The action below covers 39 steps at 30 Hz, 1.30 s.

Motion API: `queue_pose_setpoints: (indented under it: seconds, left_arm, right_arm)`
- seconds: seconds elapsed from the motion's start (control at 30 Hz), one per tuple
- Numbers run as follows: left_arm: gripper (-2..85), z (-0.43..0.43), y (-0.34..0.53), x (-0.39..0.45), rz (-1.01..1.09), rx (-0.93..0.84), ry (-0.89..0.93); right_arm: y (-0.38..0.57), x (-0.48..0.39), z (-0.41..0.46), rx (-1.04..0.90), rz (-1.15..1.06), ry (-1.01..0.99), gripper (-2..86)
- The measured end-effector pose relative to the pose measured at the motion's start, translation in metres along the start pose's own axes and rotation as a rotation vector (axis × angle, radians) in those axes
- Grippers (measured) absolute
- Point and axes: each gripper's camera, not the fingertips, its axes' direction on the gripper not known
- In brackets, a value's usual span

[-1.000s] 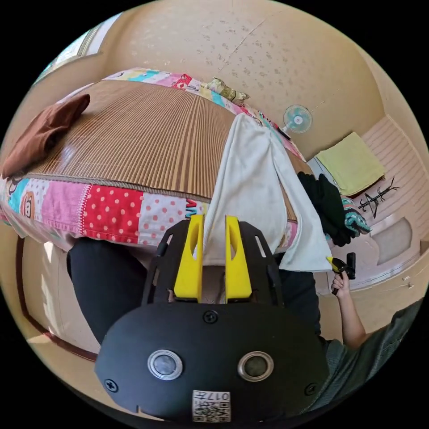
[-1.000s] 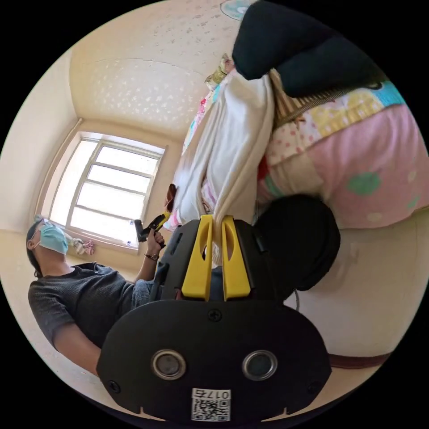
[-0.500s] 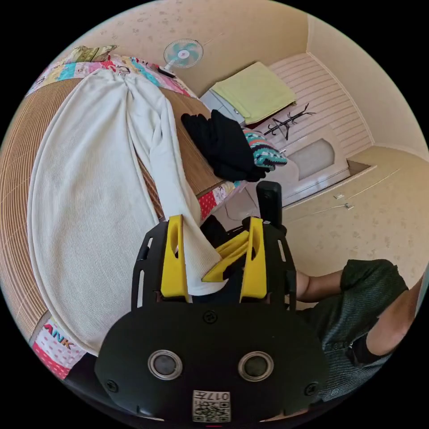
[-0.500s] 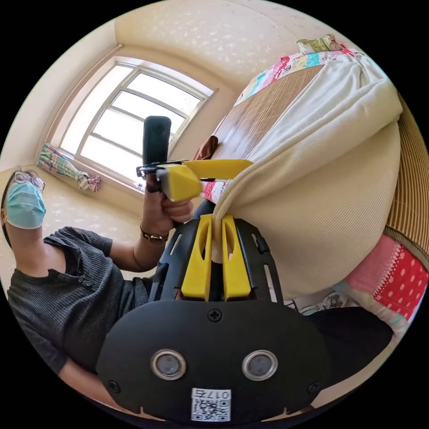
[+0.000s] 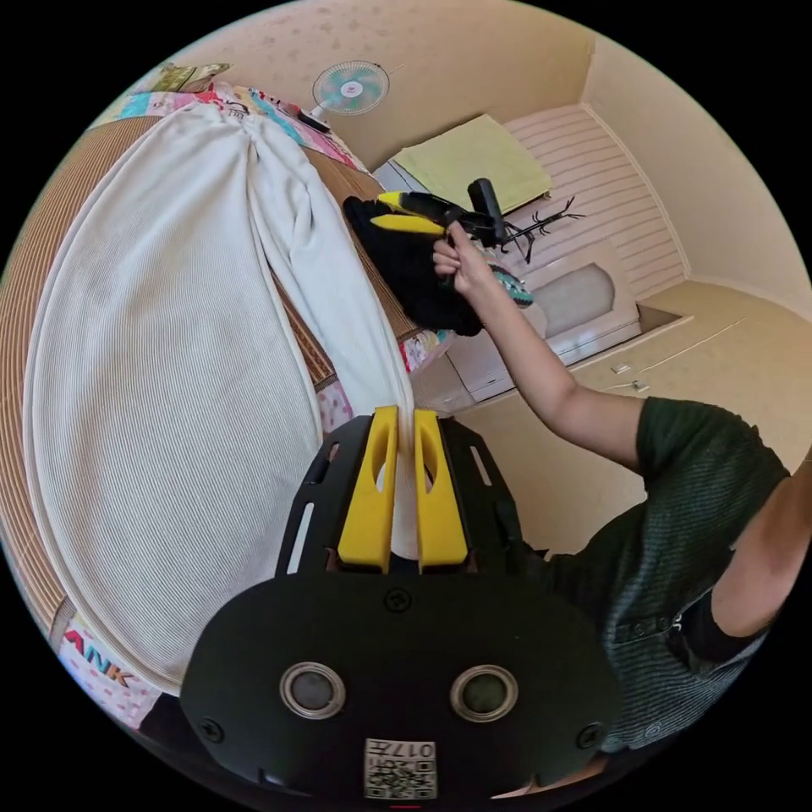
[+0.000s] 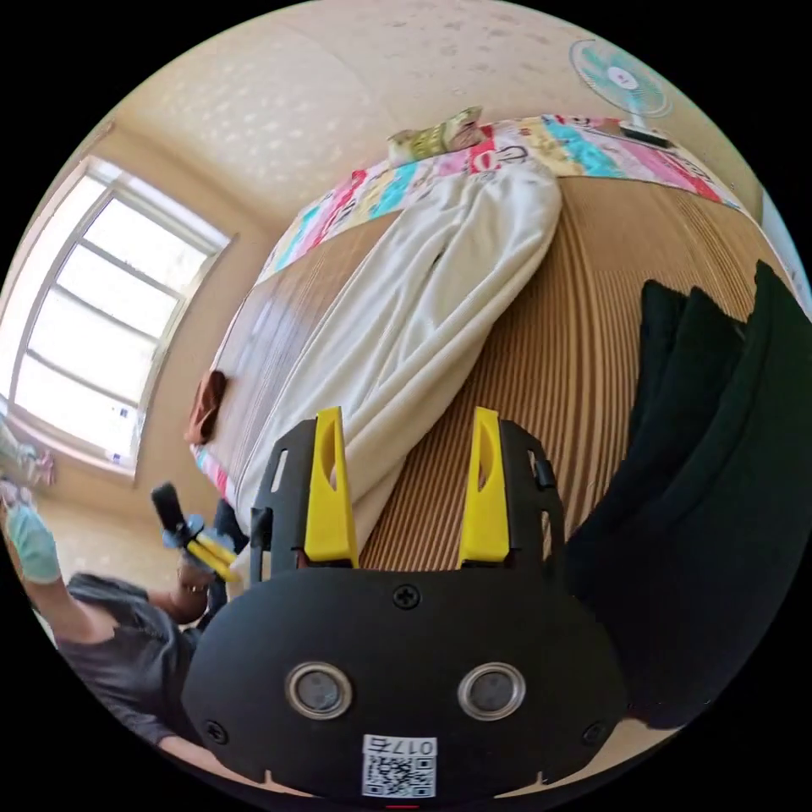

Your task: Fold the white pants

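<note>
Left gripper (image 5: 404,423), fingers pinching the end of one leg of the white pants (image 5: 169,381), which lie spread along the bed's striped mat (image 6: 550,338). Right gripper (image 6: 406,431) hovers over the mat, fingers spread, holding nothing. Beside it sits a dark clothes pile (image 6: 719,474); farther off, a fan (image 5: 350,87).

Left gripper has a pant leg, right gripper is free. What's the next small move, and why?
Probably bring the open right gripper down to the white ribbed pants: the left gripper pinches one leg's cuff off the striped bamboo mat, while the right grips nothing.
</note>
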Motion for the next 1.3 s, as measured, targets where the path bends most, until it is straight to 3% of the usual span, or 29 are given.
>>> queue_pose_setpoints:
  seconds: [0.1, 0.17, 0.23, 0.33, 0.5, 0.67, 0.77, 0.83, 0.9, 0.97, 1.03, 1.17, 1.3]
  left_arm:
    - [3.9, -0.012, 0.0, -0.002, -0.004, 0.004, 0.011]
    - [3.8, -0.019, 0.0, -0.003, -0.01, 0.003, 0.013]
    - [3.8, -0.028, 0.001, -0.004, -0.023, 0.009, 0.022]
    - [3.7, -0.043, 0.003, -0.01, -0.043, 0.033, 0.083]
    - [3.4, -0.068, 0.012, -0.037, -0.17, 0.107, 0.286]
    - [3.4, -0.102, 0.021, -0.036, -0.185, 0.227, 0.373]
    - [3.4, -0.14, 0.037, -0.03, -0.2, 0.294, 0.292]
    - [3.3, -0.163, 0.052, -0.029, -0.237, 0.321, 0.167]
    - [3.7, -0.182, 0.072, -0.038, -0.327, 0.292, -0.086]
    - [4.3, -0.187, 0.089, -0.053, -0.424, 0.256, -0.226]
    - [4.6, -0.189, 0.107, -0.062, -0.468, 0.265, -0.275]
    - [5.8, -0.185, 0.122, -0.055, -0.407, 0.317, -0.231]
    - [11.2, -0.163, 0.107, -0.043, -0.365, 0.263, -0.267]
  right_arm:
    - [-0.086, 0.046, 0.028, 0.04, 0.187, 0.064, 19.2]
    - [-0.125, 0.078, 0.052, 0.067, 0.329, -0.012, 18.6]
    - [-0.139, 0.093, 0.065, 0.111, 0.406, -0.096, 17.2]
    - [-0.158, 0.089, 0.079, 0.115, 0.445, -0.017, 11.5]
    - [-0.206, -0.012, 0.064, 0.228, 0.206, 0.278, 4.0]
    - [-0.281, -0.209, 0.106, 0.229, -0.222, 0.69, 3.4]
    - [-0.309, -0.308, 0.163, 0.178, -0.452, 0.75, 4.1]
    - [-0.325, -0.341, 0.199, 0.108, -0.471, 0.727, 5.2]
    - [-0.333, -0.353, 0.22, 0.089, -0.397, 0.66, 6.0]
    - [-0.316, -0.357, 0.218, 0.224, -0.26, 0.567, 4.9]
    - [-0.288, -0.361, 0.218, 0.241, -0.29, 0.479, 5.4]
    - [-0.158, -0.36, 0.214, 0.095, -0.496, 0.323, 7.6]
    - [-0.022, -0.309, 0.184, 0.014, -0.41, 0.175, 8.9]
